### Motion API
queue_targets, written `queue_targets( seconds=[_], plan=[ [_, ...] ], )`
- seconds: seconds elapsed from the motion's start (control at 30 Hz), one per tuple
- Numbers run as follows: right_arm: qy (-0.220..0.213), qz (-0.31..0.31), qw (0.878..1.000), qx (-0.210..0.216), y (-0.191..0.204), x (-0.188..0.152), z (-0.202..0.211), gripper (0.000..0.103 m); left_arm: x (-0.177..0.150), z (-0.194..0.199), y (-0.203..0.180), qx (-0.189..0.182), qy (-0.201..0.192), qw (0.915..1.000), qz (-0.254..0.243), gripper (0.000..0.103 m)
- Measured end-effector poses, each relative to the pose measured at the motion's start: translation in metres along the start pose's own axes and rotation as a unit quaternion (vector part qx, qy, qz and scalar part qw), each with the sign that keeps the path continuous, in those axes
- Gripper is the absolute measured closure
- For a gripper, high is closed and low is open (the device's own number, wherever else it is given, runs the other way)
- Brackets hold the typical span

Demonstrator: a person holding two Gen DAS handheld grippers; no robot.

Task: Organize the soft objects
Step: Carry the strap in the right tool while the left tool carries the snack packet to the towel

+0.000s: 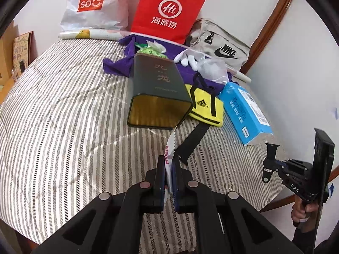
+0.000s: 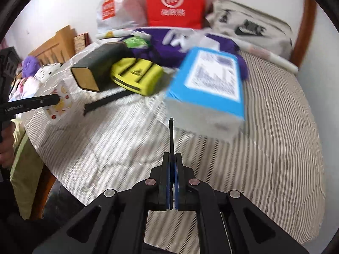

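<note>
Right wrist view blurred; labels unreadable. Left gripper (image 1: 168, 165) clenched on a white serrated-edge packet (image 1: 170, 146), most of it hidden between the pads. Right gripper (image 2: 172, 160) clenched on a thin black strap piece (image 2: 171, 135), seen edge-on. Beyond left gripper: open dark tin (image 1: 157, 97). Yellow bag (image 2: 137, 75) and blue pack (image 2: 208, 84) beyond right gripper. Only the right view shows the fruit-print packet (image 2: 60, 102) at far left.

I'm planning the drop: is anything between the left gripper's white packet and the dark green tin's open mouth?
Nothing visible. The white packet in the left gripper points at the open mouth of the dark green tin, only striped bedspread between. The black strap of the yellow Adidas bag lies just right of that line.
</note>
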State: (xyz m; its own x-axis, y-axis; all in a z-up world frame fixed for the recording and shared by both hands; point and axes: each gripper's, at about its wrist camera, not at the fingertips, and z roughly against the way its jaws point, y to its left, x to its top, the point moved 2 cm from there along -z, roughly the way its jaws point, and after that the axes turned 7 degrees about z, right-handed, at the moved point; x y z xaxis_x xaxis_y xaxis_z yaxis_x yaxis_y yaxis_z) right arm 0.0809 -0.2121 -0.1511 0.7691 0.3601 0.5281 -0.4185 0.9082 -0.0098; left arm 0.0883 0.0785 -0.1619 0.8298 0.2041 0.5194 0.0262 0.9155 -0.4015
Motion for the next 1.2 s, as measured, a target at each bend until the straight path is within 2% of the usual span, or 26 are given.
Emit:
queue_targets(
  seconds=[0.3,0.5,0.9,1.2],
  plan=[
    [-0.012,-0.041,0.999,0.01,-0.019,-0.012,0.004,0.1,0.001,0.003,-0.003,0.007,0.005,0.9998,0.016,0.097],
    [-0.025,-0.048,0.998,0.027,-0.021,-0.003,0.013,0.1,0.016,0.009,-0.009,0.011,-0.002,0.9998,0.018,0.097],
    [-0.075,-0.038,0.995,0.045,-0.035,0.056,0.037,0.1,0.062,0.017,-0.029,0.013,-0.018,0.9997,0.006,0.097],
    [-0.087,-0.016,0.995,0.037,-0.053,0.107,0.032,0.1,0.096,0.013,-0.037,0.014,-0.027,0.9995,0.0,0.096]
  ],
)
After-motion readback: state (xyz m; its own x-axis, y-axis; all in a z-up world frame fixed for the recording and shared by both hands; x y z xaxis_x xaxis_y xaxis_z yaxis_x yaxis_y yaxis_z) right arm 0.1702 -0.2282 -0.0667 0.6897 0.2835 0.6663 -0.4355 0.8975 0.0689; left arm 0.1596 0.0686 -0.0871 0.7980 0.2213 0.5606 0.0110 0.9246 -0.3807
